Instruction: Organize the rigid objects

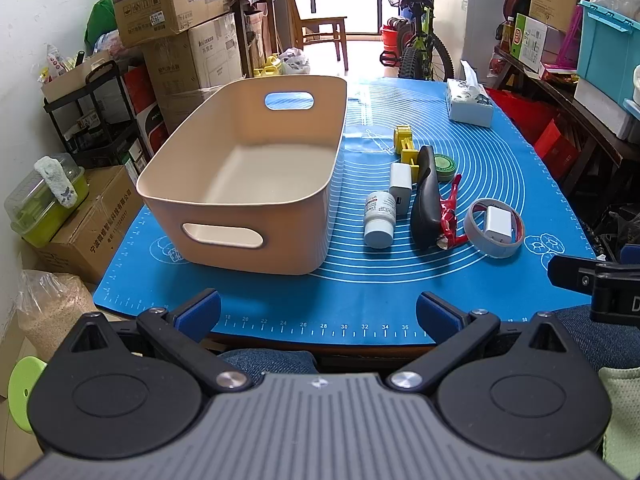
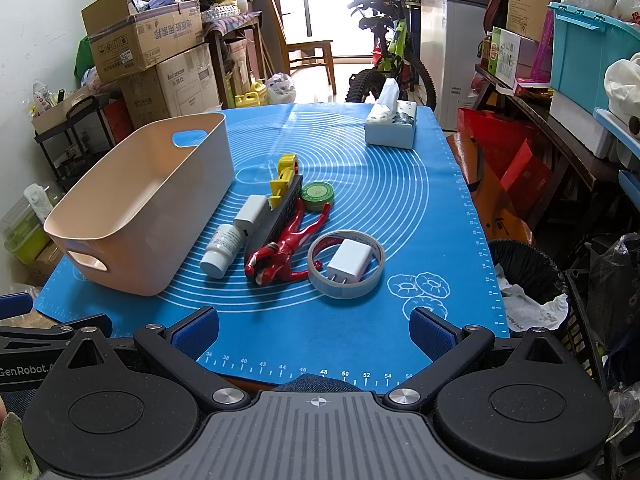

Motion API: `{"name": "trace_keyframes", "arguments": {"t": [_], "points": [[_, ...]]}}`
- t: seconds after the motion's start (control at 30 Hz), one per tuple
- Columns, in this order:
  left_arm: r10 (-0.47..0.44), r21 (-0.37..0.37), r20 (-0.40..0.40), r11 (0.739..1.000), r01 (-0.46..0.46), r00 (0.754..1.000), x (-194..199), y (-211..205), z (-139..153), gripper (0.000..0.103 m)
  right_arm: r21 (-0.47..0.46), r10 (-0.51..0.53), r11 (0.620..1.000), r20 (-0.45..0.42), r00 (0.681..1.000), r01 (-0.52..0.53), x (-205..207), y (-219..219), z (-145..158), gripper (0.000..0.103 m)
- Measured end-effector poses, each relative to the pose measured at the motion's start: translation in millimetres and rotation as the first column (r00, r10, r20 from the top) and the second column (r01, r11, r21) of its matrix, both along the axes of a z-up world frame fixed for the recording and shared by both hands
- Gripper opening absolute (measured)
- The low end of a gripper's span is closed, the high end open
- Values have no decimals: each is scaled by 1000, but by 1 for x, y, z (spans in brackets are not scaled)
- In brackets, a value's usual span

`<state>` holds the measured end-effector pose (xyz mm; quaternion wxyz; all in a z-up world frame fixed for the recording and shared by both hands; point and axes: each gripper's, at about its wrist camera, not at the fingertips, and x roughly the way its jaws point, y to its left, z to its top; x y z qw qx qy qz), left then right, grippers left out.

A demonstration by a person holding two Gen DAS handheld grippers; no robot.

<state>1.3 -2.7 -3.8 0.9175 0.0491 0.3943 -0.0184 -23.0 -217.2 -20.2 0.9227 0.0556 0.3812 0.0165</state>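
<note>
Well, both my left gripper [image 1: 318,312] and my right gripper [image 2: 314,330] hang with jaws wide and empty over the mat's near edge, nothing moved yet, I judge. The smooth beige plastic bin [image 1: 240,184] sits empty toward the left edge, beside the clutter in the middle. I'd take the boxy white charger [image 2: 350,260] inside the tape ring [image 2: 346,264] first, pinching its flat sides, before the round, roll-prone pill bottle [image 2: 222,250].
</note>
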Motion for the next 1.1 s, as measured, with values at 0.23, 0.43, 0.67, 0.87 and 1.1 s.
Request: {"name": "trace_keyframes", "arguments": {"t": [0.23, 0.43, 0.67, 0.87, 1.1], "points": [[0, 0, 0, 1000, 0, 1000, 0, 0, -1, 103, 0, 0, 1000, 0, 1000, 0, 0, 0, 0, 101], [-1, 0, 0, 1000, 1, 1000, 0, -1, -1, 103, 2, 0, 1000, -2, 1000, 0, 1, -1, 0, 101], [3, 2, -3, 1000, -3, 1000, 1, 1, 0, 103, 12, -5, 1000, -7, 1000, 5, 3, -2, -1, 101], [2, 1, -4, 1000, -2, 1000, 0, 2, 2, 102, 7, -4, 1000, -7, 1000, 4, 3, 0, -2, 101], [7, 23, 7, 1000, -7, 1000, 0, 4, 7, 102, -3, -7, 1000, -17, 1000, 6, 4, 0, 2, 101]]}}
